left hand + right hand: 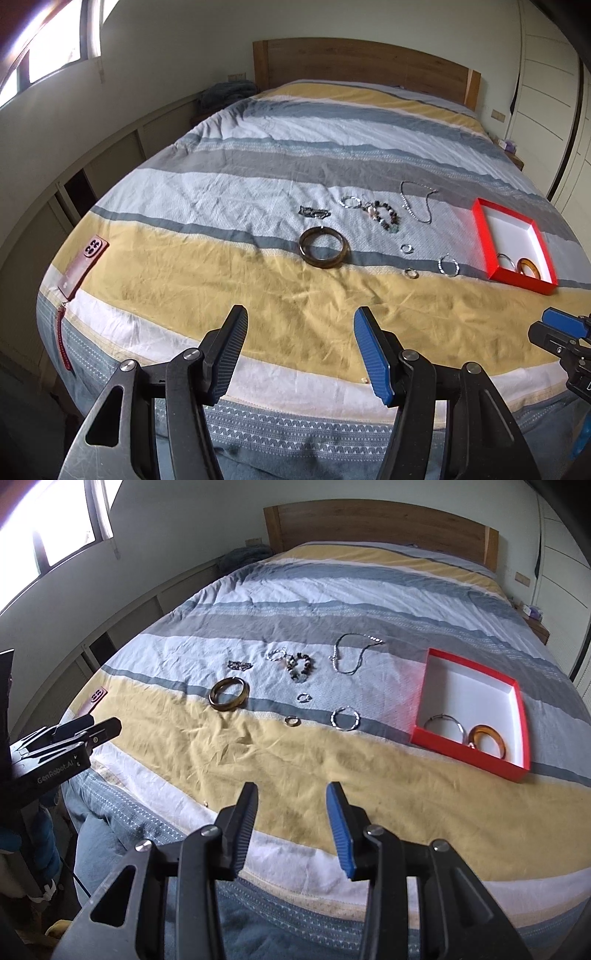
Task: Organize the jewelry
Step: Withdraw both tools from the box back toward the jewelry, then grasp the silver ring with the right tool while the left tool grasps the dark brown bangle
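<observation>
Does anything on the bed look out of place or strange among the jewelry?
A brown phone case with a red strap lies alone at the bed's left edge, far from the jewelry and the red box. Nothing looks spilled or broken.

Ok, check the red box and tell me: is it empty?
No: the red box already holds a silver bangle and an amber bangle in its near corner.

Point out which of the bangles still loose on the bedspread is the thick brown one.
The dark brown bangle lying on the yellow and grey stripes, leftmost of the rings. The other loose ones are thin and silver; the orange bangle is already in the red box.
</observation>
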A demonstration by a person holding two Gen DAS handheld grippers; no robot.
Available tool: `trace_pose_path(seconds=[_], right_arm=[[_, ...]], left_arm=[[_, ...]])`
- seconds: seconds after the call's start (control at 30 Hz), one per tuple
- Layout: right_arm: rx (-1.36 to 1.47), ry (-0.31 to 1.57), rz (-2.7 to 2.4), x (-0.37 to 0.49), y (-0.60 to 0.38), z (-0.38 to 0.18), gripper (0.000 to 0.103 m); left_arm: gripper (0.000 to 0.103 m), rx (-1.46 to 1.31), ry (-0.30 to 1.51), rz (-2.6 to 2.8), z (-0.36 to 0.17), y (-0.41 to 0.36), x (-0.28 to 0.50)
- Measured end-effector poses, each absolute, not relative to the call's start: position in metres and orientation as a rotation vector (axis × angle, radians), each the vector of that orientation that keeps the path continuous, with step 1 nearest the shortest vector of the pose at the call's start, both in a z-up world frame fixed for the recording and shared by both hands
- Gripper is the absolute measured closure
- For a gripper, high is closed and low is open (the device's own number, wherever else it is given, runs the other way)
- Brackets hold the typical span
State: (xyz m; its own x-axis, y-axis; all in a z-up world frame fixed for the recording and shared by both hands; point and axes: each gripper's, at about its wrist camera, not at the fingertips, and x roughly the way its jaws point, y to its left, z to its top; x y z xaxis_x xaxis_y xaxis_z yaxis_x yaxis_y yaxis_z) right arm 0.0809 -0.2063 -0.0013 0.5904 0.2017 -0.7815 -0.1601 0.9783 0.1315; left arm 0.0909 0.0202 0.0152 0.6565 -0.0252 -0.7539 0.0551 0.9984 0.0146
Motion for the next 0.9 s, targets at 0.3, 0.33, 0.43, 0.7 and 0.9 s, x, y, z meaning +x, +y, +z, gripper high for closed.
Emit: trace_pose_path(seconds=[0.3,0.33,0.43,0.7,0.9], right_arm=[[0.047,0.986,0.279,0.138,-0.191,-0.043,0.066],[0.05,0.995,0.288,0.148,-0.189,-0.05,0.066],[0.055,1.012,0.303,0.17,-0.186,-0.064,0.066],[0.068,1.039,0.338,0.227,-0.177,-0.099,0.066],[0.062,1.064,0.341,0.249,-0.176,-0.119,0.066]], left_arm=[[0.044,0.018,0.916,-0.009,-0.027,0.035,0.149],[0.044,0.011,0.922,-0.005,-0.032,0.037,0.156],[0.044,-0.016,0.946,0.004,-0.045,0.041,0.179],[0.044,-0.067,0.964,-0.021,-0.072,0.04,0.239],[0.049,-0.047,1.009,-0.033,-0.1,0.026,0.279]])
